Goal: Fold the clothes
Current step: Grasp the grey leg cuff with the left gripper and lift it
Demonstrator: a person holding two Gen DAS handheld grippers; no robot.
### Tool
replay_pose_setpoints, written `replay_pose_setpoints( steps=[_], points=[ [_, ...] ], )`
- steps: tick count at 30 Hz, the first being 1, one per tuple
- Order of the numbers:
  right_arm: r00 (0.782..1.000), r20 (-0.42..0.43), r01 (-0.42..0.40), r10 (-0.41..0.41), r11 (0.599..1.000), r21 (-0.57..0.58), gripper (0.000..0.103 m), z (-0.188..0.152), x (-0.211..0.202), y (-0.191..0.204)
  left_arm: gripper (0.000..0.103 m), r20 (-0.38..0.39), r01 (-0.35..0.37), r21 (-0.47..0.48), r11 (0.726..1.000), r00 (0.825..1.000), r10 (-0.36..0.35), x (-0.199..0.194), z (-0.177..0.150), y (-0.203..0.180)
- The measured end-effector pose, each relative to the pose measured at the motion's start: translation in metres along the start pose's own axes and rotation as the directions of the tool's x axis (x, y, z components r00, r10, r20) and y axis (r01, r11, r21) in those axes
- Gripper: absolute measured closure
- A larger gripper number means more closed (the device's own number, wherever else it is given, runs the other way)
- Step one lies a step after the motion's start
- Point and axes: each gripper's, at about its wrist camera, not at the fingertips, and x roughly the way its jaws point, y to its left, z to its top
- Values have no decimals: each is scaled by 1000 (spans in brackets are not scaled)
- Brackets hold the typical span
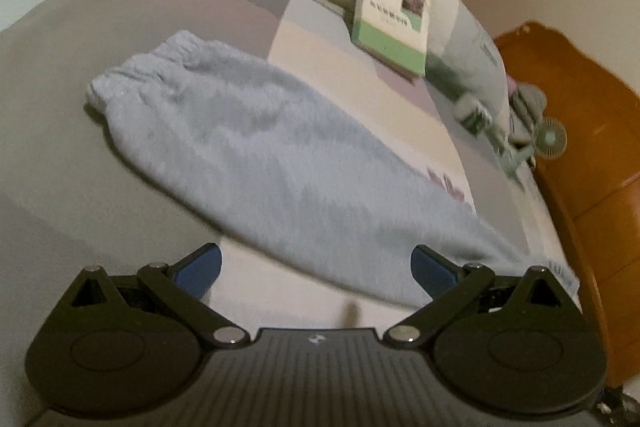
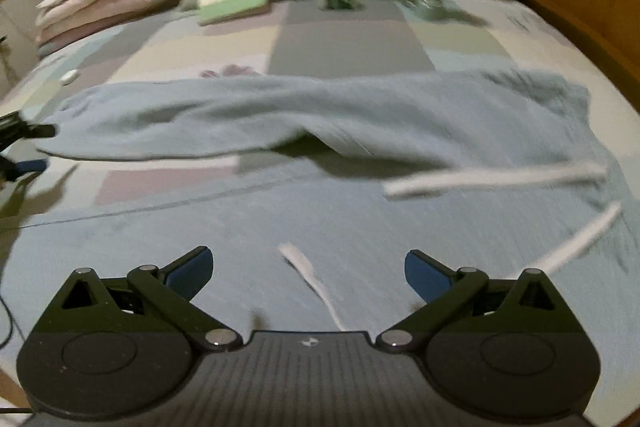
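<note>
A: From the left wrist view: one pair of blue fleece trousers [image 1: 280, 163] stretched along the bed [image 1: 60, 131], left hand-held gripper [image 1: 316, 269] wide open, empty.

B: Right wrist view: right hand-held gripper [image 2: 308, 267] gaping too, over three white drawstring pieces [image 2: 492, 177]. Lengthwise fold seemingly made; next, pinch an end.

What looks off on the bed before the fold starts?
The blue fleece pants aren't flat: one edge humps up mid-length with a dark gap beneath, and the white drawstrings trail loose across the bedspread. Both the left gripper and right gripper are open, holding nothing.
</note>
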Motion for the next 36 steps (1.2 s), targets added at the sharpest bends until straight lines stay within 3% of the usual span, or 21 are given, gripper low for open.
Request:
replay_pose_setpoints(
  steps=[5, 8, 11, 14, 16, 19, 21, 23, 26, 29, 33, 36],
  points=[
    [998, 11, -53, 54, 996, -72, 0, 23, 3, 26, 6, 109, 6, -56, 998, 994, 0, 8, 19, 19],
    [996, 3, -89, 89, 991, -99, 0, 36, 12, 39, 8, 170, 47, -134, 990, 985, -24, 9, 28, 36],
    [990, -14, -140, 139, 984, -111, 0, 51, 23, 50, 21, 216, 76, -253, 964, 976, -20, 10, 36, 53],
    [982, -32, -191, 189, 974, -122, 0, 65, 35, 61, 41, 232, 42, -250, 967, 973, 17, 14, 36, 59],
    [971, -40, -240, 236, 962, -134, 0, 79, 44, 70, 64, 242, 20, -247, 969, 969, 42, 16, 36, 63],
    [951, -59, -310, 305, 936, -169, 0, 104, 62, 85, 83, 278, -26, -197, 980, 957, 81, 19, 30, 65],
    [947, -79, -321, 311, 924, -208, 0, 122, 83, 97, 88, 309, -56, -145, 988, 946, 99, 18, 23, 62],
    [948, -101, -317, 301, 914, -253, 2, 141, 107, 111, 91, 308, -92, -130, 987, 943, 129, 15, 24, 56],
    [949, -133, -313, 285, 894, -319, 16, 168, 144, 131, 91, 315, -143, -80, 987, 935, 161, 9, 21, 48],
    [950, -164, -310, 266, 870, -384, 30, 196, 180, 152, 91, 309, -127, -86, 988, 940, 147, 8, 20, 52],
    [949, -209, -309, 237, 830, -464, 41, 228, 228, 176, 91, 305, -91, -103, 990, 945, 119, 9, 21, 58],
    [937, -284, -327, 205, 801, -501, 45, 229, 259, 176, 91, 301, -80, -108, 991, 947, 110, 9, 21, 60]
  ],
)
